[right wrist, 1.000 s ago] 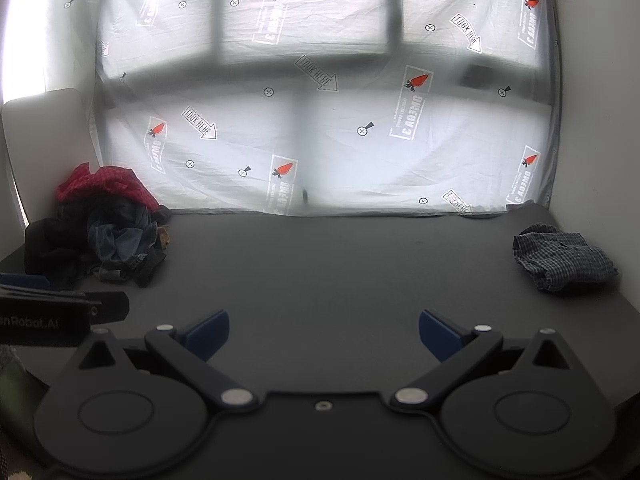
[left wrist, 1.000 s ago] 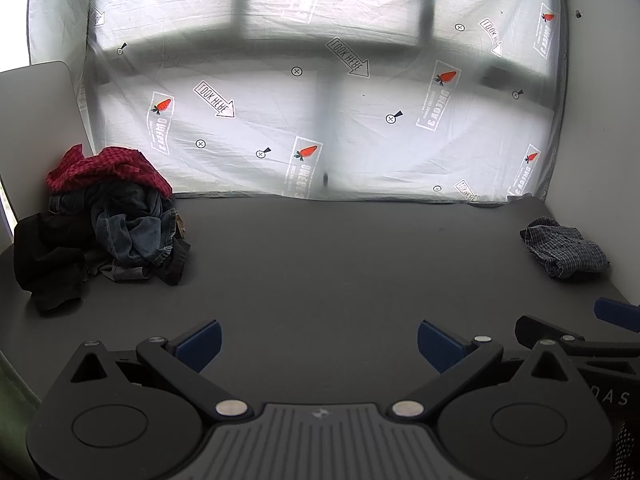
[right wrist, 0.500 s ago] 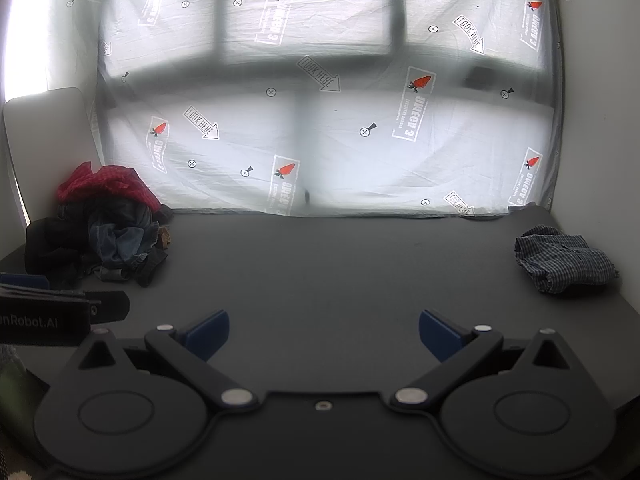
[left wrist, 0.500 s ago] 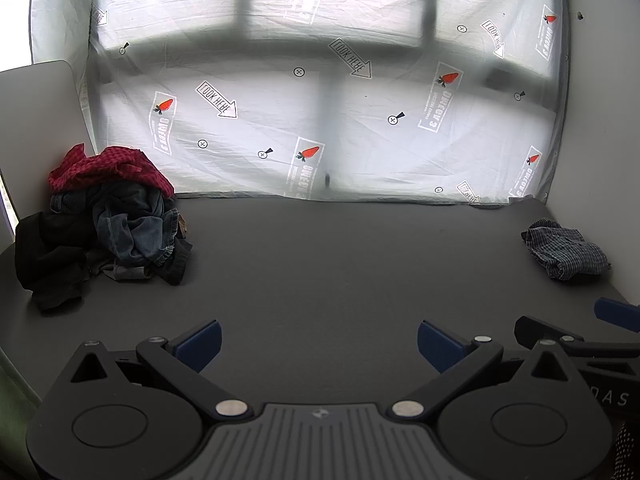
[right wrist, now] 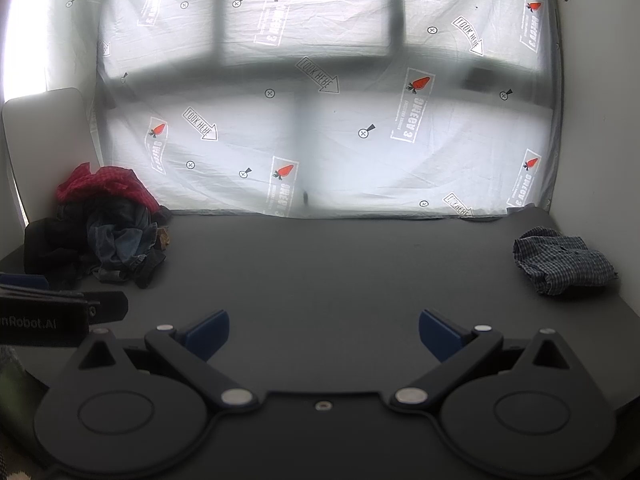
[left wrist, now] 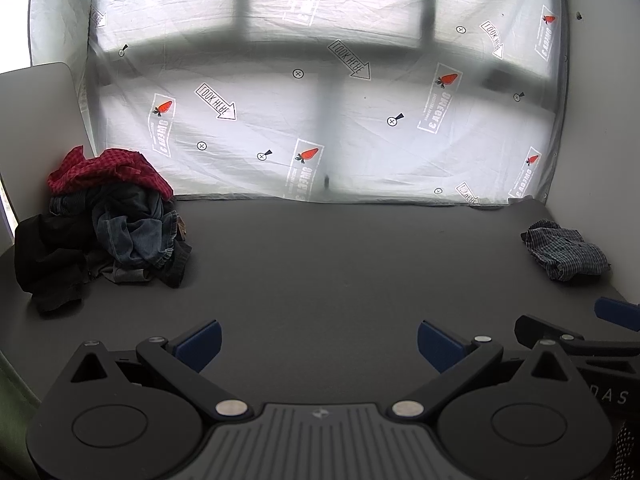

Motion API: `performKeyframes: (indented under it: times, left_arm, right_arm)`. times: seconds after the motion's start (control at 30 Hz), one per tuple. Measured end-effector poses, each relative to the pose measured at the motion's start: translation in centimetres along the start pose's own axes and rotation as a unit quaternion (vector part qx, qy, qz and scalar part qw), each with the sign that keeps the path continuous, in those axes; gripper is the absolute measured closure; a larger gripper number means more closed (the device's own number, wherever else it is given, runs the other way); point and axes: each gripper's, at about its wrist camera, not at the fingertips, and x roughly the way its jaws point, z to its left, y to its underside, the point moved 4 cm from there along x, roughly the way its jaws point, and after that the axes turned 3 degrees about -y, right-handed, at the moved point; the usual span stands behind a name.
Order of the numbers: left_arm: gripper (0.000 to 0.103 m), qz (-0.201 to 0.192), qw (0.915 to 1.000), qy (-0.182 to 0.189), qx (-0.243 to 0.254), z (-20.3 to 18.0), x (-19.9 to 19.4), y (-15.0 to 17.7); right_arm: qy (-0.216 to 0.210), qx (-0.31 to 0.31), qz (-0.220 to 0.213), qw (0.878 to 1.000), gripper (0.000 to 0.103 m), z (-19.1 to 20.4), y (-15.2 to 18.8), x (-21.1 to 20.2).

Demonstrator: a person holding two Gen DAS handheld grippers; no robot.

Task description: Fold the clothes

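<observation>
A pile of unfolded clothes lies at the table's far left, with a red checked garment on top, jeans and black items below; it also shows in the right wrist view. A small checked blue-grey garment lies crumpled at the far right, also seen in the right wrist view. My left gripper is open and empty over the dark table near its front. My right gripper is open and empty beside it, to its right.
The dark grey table runs back to a white printed sheet hung as a backdrop. A white chair back stands behind the pile. A white wall bounds the right side.
Both views have shifted very slightly; the clothes have not moved and both grippers stay open.
</observation>
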Motion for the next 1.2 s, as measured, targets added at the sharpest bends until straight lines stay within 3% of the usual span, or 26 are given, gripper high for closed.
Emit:
performKeyframes:
  times: [0.7, 0.8, 0.9, 1.03, 1.2]
  left_arm:
    - [0.000, 0.001, 1.0000, 0.003, -0.007, 0.3, 1.2, -0.3]
    - [0.000, -0.003, 0.9998, 0.015, -0.011, 0.5, 1.3, -0.7]
    - [0.000, -0.019, 0.9976, 0.059, -0.032, 1.0, 1.2, -1.8]
    - [0.000, -0.027, 0.9812, 0.156, -0.111, 1.1, 2.5, -3.4]
    - [0.000, -0.038, 0.9497, 0.231, -0.207, 0.3, 4.8, -5.1]
  right_arm:
    - [-0.001, 0.001, 0.003, 1.000, 0.000, -0.3, -0.6, 1.3]
    - [-0.007, 0.028, 0.001, 1.000, 0.000, -1.0, -0.8, 1.5]
    - [-0.025, 0.090, -0.031, 0.995, 0.000, -2.6, -1.2, 1.6]
    - [-0.047, 0.161, -0.076, 0.983, 0.000, -4.7, -1.8, 2.3]
    - [-0.079, 0.245, -0.132, 0.957, 0.000, -8.1, -3.4, 4.3]
